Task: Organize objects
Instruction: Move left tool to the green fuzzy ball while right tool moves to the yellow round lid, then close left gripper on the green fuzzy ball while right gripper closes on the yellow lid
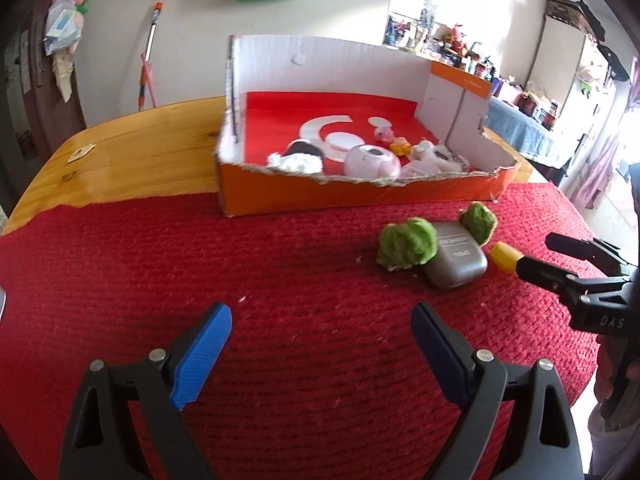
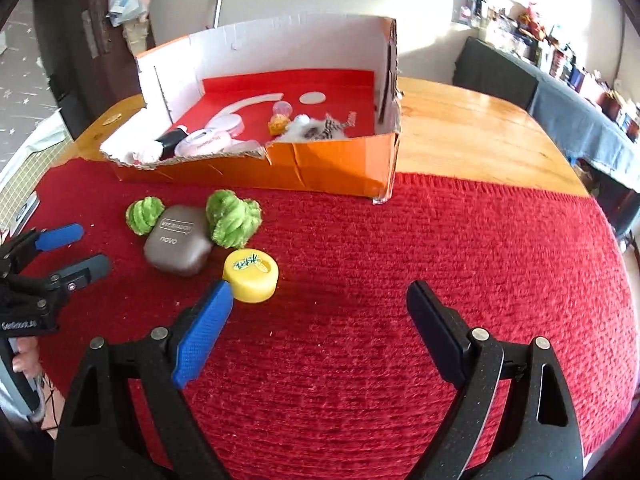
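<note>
On the red mat lie a grey eye-shadow case (image 2: 178, 246), two green fuzzy balls (image 2: 144, 215) (image 2: 232, 219) on either side of it, and a yellow round tin (image 2: 251, 275). My right gripper (image 2: 320, 320) is open and holds nothing, and its blue pad ends just short of the tin. My left gripper (image 1: 322, 344) is also open over bare mat, a little short and left of the case (image 1: 458, 260). The left wrist view shows the right gripper (image 1: 536, 254) beside the tin (image 1: 505, 258). Behind these stands the orange cardboard box (image 2: 320, 168).
The box (image 1: 360, 196) has a torn front wall and holds a pink round case (image 1: 372, 162), a white cloth, a plush and small toys. The red mat (image 2: 440, 240) covers the near part of a wooden table (image 2: 472, 132). A hand (image 2: 24, 356) grips the left tool.
</note>
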The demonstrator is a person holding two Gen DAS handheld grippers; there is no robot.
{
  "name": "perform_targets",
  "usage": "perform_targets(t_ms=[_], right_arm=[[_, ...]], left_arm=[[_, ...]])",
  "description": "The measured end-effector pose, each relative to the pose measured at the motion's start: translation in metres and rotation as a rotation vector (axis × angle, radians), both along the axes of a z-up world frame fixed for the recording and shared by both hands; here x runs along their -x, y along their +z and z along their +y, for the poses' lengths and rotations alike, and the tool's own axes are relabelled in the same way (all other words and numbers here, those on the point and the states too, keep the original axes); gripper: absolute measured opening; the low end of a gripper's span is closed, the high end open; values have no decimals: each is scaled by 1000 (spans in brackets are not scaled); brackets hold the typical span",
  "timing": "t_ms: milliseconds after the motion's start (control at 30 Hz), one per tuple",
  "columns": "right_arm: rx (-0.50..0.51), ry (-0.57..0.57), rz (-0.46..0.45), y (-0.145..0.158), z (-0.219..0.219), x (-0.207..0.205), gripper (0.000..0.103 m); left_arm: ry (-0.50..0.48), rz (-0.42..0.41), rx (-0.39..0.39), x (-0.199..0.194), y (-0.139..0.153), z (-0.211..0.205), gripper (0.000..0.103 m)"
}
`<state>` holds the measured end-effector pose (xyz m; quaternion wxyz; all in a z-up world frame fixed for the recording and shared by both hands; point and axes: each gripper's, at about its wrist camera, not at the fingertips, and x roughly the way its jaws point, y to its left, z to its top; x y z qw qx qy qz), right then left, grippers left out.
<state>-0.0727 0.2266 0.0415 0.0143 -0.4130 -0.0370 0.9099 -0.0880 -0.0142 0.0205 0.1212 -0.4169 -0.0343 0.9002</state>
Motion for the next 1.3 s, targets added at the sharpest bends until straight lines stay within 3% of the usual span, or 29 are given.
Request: perform_targets(t_ms=[133, 300, 433, 500, 667, 967, 1067, 1300], right_arm=[[-19, 67, 9, 0, -7, 0, 89], [-39, 122, -1, -4, -12, 3, 89], [-30, 160, -17, -7, -13, 5, 89], [-14, 181, -32, -8, -13, 7, 86], [9, 190, -51, -11, -12, 13, 66], [-29, 235, -42, -11, -23, 12, 54], [-28, 244, -39, -11, -24, 12, 49], [7, 240, -35, -10, -19, 13, 39]], left_arm=[[-46, -7, -11, 9, 5, 10, 93], [-63, 9, 49, 24, 9, 18, 91], [-126, -4, 45, 33, 6, 22, 87], [-155, -6, 47, 36, 5, 24, 82], [-190, -16, 54, 43, 3, 27, 72], [-246, 4, 41, 47, 4, 32, 64], [-274, 2, 25, 50, 4, 33, 59], [-364, -3, -16, 51, 6, 39, 28]])
